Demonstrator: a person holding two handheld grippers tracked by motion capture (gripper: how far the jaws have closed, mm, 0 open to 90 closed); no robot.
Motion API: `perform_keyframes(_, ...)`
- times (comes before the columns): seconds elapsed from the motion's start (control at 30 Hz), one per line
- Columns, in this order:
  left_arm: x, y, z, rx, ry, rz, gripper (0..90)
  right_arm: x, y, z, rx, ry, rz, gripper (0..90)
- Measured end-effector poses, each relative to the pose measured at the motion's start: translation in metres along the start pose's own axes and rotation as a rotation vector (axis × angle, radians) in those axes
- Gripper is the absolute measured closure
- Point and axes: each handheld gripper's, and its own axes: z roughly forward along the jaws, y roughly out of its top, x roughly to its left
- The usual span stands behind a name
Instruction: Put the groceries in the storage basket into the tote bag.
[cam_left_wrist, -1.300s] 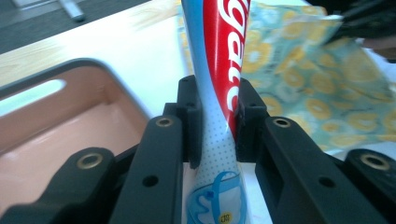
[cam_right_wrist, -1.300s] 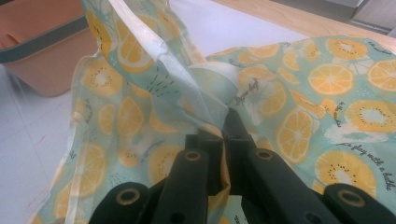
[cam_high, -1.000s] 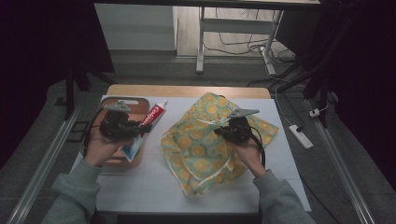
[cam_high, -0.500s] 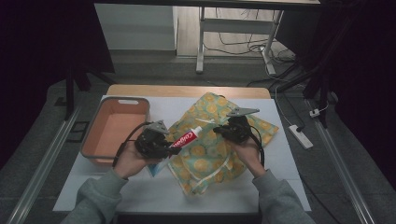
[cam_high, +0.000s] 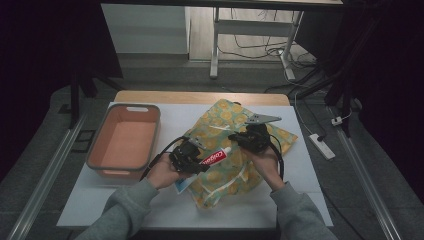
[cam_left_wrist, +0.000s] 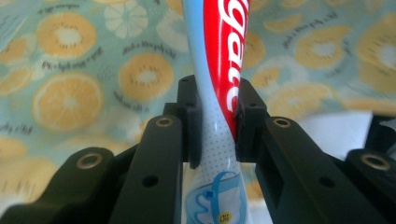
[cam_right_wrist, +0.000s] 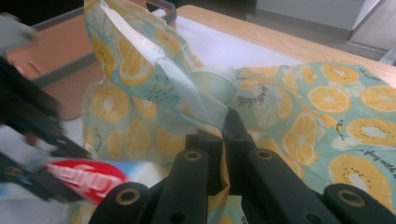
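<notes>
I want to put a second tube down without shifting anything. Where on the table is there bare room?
Free: the white mat behind the fruit-print bag, its front strip near the sleeves, and the orange bin. Crowded: the middle, where the left tongs hold the toothpaste tube and the right tongs pinch the bag.

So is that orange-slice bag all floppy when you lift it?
Probably very floppy. Where the right gripper pinches the bag, the edge stands up in soft folds and creases. It looks thin, so likely light. The mouth may sag shut unless held up while the toothpaste tube goes in.
</notes>
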Motion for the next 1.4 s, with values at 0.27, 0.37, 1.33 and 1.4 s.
perform_keyframes(0.27, 0.007, 0.016, 0.027, 0.020, 0.009, -0.027, 75.4, 0.010, 0.003, -0.002, -0.015, 0.011, -0.023, 88.8)
perform_keyframes(0.37, 0.010, 0.022, 0.036, 0.011, 0.018, -0.040, 75.3, 0.009, 0.002, -0.002, -0.014, 0.010, -0.018, 88.8)
perform_keyframes(1.33, 0.004, 0.038, 0.051, -0.145, 0.030, -0.086, 50.3, -0.002, -0.004, 0.001, 0.008, -0.008, 0.017, 88.8)
perform_keyframes(1.4, 0.005, 0.035, 0.048, -0.146, 0.036, -0.087, 48.1, -0.002, -0.004, 0.001, 0.008, -0.010, 0.018, 88.8)
